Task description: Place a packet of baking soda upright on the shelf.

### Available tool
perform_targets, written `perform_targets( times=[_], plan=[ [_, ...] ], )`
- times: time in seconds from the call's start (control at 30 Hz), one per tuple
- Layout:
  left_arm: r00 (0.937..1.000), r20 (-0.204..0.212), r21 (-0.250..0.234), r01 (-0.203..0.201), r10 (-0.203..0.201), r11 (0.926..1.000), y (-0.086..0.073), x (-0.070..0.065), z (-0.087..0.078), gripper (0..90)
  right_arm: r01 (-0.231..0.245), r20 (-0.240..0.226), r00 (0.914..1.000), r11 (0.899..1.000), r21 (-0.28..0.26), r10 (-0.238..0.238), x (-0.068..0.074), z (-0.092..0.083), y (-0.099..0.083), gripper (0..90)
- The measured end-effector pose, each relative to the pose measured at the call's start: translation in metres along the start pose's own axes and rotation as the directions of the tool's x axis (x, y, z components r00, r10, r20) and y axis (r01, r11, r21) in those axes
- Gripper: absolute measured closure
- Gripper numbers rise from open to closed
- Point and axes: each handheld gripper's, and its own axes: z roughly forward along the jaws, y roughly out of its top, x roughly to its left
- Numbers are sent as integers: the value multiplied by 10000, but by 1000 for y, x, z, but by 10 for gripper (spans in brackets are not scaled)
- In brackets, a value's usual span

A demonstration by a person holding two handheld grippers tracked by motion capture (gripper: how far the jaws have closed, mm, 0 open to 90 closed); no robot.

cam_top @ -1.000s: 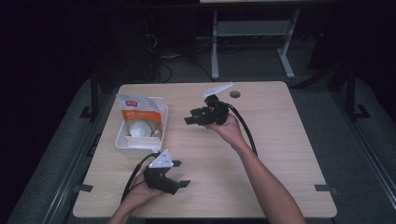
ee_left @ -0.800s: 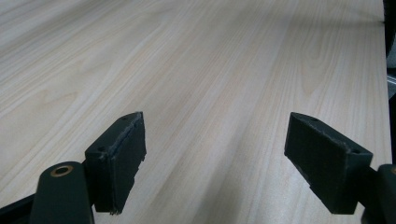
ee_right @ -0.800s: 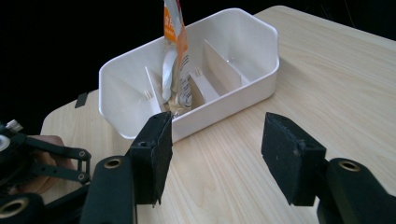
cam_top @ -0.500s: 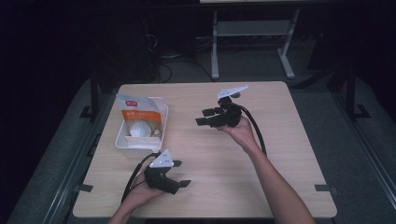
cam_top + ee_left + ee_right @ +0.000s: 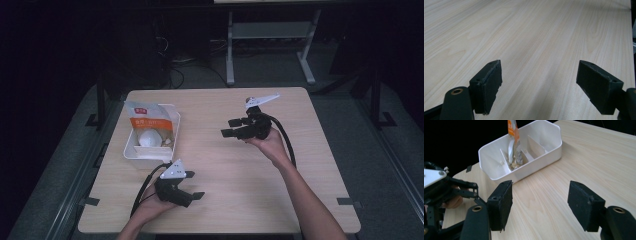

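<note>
Orange pouch stands in the white bin, upper left; right gripper, jaws just spreading empty, and released left gripper hover apart.

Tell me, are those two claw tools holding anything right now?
No, nothing is held. The left gripper and the right gripper both stand open over bare table; the packet sits in the white bin.

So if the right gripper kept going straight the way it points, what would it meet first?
Probably the white bin with the orange packet standing in it. The right gripper, fingers open and empty, points across bare table toward it; the bin sits slightly left of centre, so a near miss is possible.
</note>
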Motion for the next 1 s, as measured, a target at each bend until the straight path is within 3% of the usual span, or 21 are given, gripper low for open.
perform_targets(
  times=[0.3, 1.0],
  plan=[
    [10000, -11, -10, 34, -35, 10000, 0, 0, 1, 201, -231, 221, 9995, 9997, -74, 232, -3, -20, -13, 324],
    [10000, -36, -14, 76, -76, 10000, 1, 0, 2, 198, -516, 505, 9974, 9987, -2, 515, -4, -49, -36, 297]
  ],
)
